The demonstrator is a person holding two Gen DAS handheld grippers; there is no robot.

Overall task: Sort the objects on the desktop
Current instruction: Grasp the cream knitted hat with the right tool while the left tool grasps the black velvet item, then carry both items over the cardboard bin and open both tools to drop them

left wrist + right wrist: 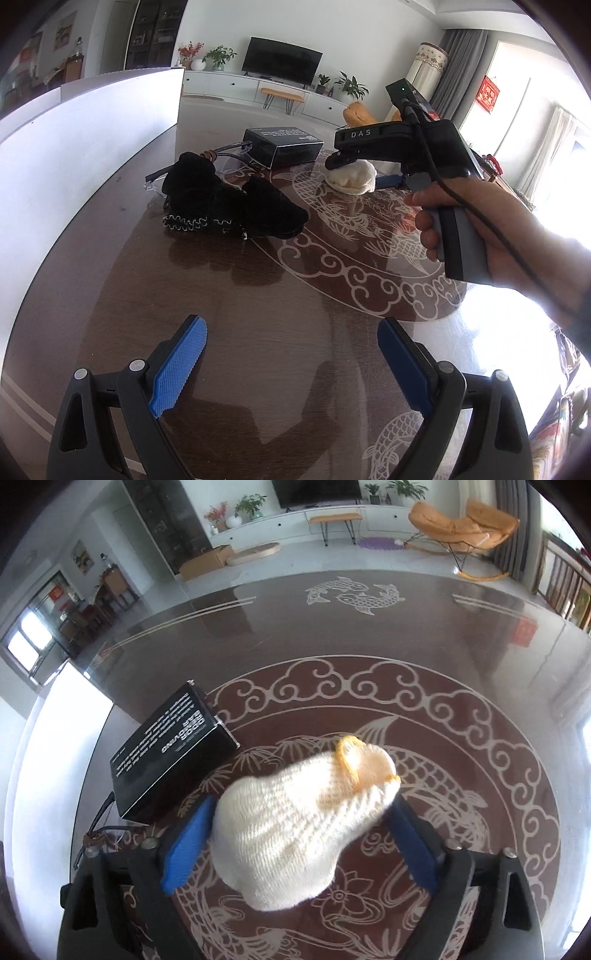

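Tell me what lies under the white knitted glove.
Under the white knitted glove only the patterned tabletop shows around it, between the right hand-held gripper pads. The black box sits beside it, not beneath. Whatever lies directly under the glove is covered.

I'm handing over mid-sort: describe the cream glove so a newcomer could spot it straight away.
Find the round fish-and-cloud pattern in the middle of the dark table. The glove lies on it, beside the black box, between the blue pads of the right hand-held gripper. It is the only pale knitted thing, with a yellow-edged cuff; the other gloves are black.
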